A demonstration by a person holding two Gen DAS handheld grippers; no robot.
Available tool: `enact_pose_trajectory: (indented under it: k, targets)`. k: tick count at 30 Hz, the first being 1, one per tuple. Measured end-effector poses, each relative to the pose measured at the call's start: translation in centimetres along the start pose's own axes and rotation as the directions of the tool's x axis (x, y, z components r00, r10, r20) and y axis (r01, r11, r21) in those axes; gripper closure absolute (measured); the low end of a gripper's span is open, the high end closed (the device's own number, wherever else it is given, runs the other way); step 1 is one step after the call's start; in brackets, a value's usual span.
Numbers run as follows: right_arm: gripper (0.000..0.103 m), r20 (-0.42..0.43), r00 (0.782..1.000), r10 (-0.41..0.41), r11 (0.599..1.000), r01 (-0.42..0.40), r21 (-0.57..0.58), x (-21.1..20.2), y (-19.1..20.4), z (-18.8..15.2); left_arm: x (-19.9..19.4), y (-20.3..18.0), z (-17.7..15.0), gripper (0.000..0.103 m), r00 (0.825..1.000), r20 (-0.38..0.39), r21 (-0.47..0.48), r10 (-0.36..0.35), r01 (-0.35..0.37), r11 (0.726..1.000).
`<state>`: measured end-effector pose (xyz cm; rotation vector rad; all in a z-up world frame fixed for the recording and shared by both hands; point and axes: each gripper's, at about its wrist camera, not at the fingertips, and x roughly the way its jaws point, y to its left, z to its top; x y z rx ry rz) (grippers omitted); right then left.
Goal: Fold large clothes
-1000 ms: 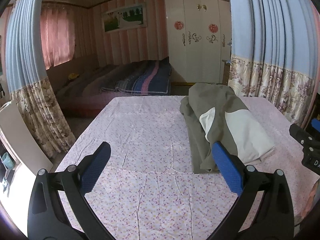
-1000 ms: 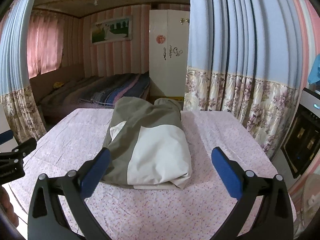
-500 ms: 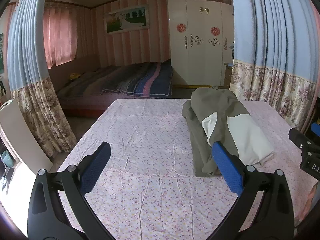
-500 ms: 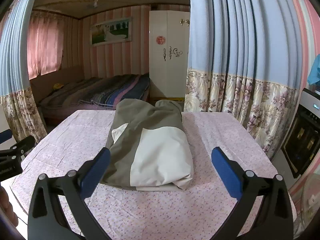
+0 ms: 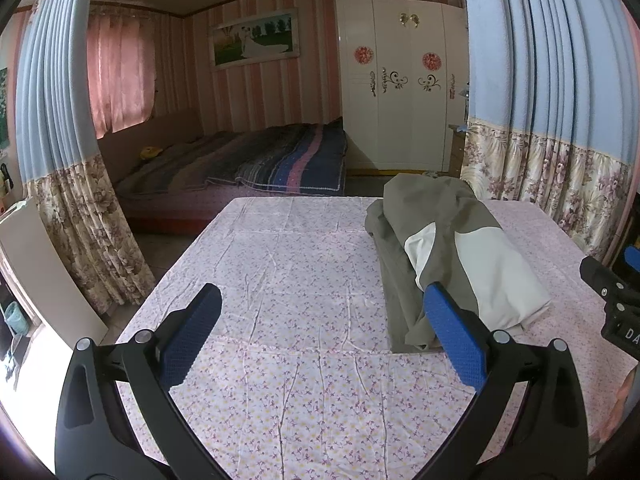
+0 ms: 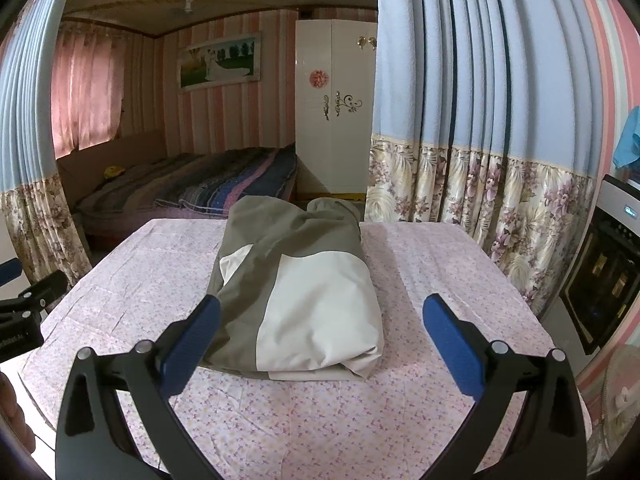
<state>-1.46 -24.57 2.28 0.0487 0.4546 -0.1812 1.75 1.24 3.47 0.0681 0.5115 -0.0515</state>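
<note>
olive-and-cream folded garment [image 6: 304, 280], one, two hand-held grippers spread

Jacket [image 5: 460, 264] near corner hidden behind blue pad; underside folds unseen.

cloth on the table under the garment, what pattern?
Pale pink tablecloth with a small purple floral print; clearest in the right wrist view.
</note>
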Motion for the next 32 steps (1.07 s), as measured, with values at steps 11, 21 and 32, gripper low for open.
enact_pose_trajectory:
  k: [11, 21, 32]
  targets:
    - [0.002, 0.0, 1.0, -0.005, 1.0, 0.005, 0.0, 0.18, -0.11, -0.15, -0.13, 0.29, -0.33, 0.003, 1.0, 0.006, 0.001, -0.001, 0.001, 1.0]
    - [0.002, -0.001, 1.0, -0.004, 1.0, 0.004, 0.001, 0.22, -0.23, -0.15, -0.52, 0.03, -0.45, 0.003, 1.0, 0.012, 0.024, -0.012, 0.011, 1.0]
    - [0.002, -0.001, 1.0, -0.003, 1.0, 0.003, 0.001, 0.24, -0.3, -0.11, -0.41, 0.47, -0.36, 0.003, 0.999, -0.011, 0.002, -0.048, 0.048, 0.999]
